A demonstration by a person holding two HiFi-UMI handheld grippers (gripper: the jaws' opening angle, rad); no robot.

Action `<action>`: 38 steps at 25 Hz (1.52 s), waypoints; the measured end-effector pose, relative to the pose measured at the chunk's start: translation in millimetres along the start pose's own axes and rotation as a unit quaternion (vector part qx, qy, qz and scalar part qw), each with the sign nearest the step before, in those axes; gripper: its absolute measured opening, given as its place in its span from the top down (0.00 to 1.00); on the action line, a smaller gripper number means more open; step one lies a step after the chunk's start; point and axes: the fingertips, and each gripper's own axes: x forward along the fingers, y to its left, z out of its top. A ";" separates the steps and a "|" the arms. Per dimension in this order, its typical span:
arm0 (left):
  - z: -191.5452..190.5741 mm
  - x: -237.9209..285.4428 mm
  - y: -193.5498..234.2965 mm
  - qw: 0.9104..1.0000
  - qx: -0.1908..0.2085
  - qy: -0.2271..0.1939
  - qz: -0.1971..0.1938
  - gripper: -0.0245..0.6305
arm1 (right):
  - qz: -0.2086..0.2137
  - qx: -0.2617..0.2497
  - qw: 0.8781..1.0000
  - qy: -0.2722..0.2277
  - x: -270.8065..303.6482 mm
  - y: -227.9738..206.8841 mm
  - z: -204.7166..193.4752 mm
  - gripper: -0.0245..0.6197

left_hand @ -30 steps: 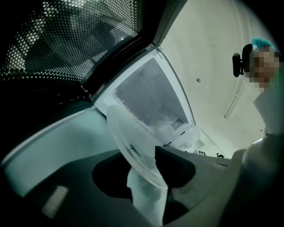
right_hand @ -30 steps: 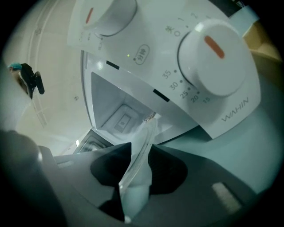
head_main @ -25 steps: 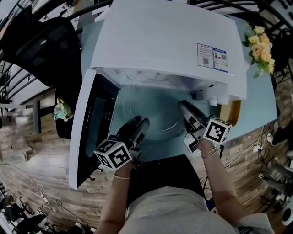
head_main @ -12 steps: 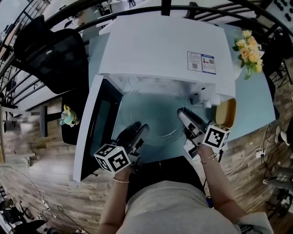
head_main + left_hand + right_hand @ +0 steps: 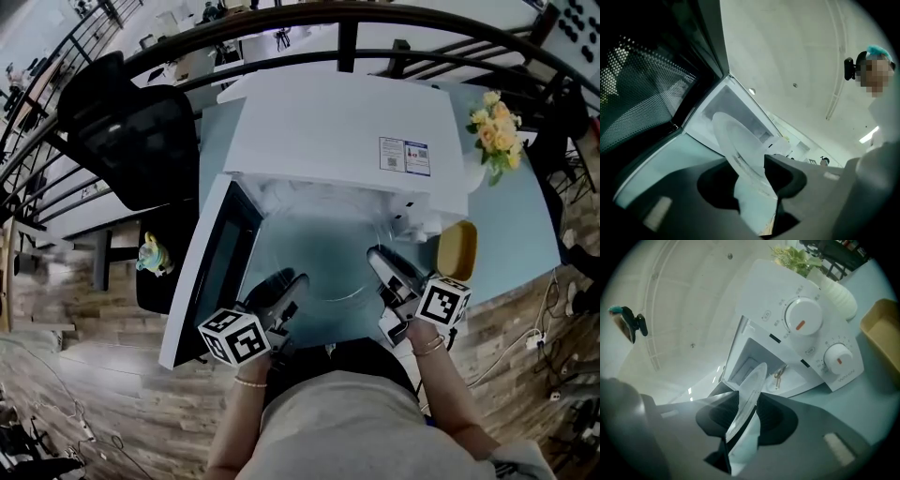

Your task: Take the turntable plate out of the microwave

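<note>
The clear glass turntable plate (image 5: 330, 255) is held level between my two grippers, just in front of the open white microwave (image 5: 347, 141), over the pale blue table. My left gripper (image 5: 284, 285) is shut on the plate's left rim, and the left gripper view shows the plate (image 5: 738, 149) wedged between its jaws (image 5: 751, 174). My right gripper (image 5: 382, 263) is shut on the right rim. In the right gripper view the plate (image 5: 749, 399) shows edge-on between the dark pads, with the gripper (image 5: 743, 414) closed around it.
The microwave door (image 5: 217, 272) hangs open at the left. Its control panel with two knobs (image 5: 802, 317) is on the right. A yellow tray (image 5: 457, 249) lies on the table at the right, with a vase of flowers (image 5: 494, 133) behind it. A black chair (image 5: 131, 141) stands at the left.
Both grippers have drawn the plate a little back from the microwave's mouth toward the person. The head camera has pulled away, so the microwave looks smaller.
</note>
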 end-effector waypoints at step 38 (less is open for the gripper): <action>12.3 -3.4 -12.2 0.999 0.023 -0.011 -0.042 0.70 | -0.003 -0.034 0.999 -0.035 -11.1 21.3 7.7 0.73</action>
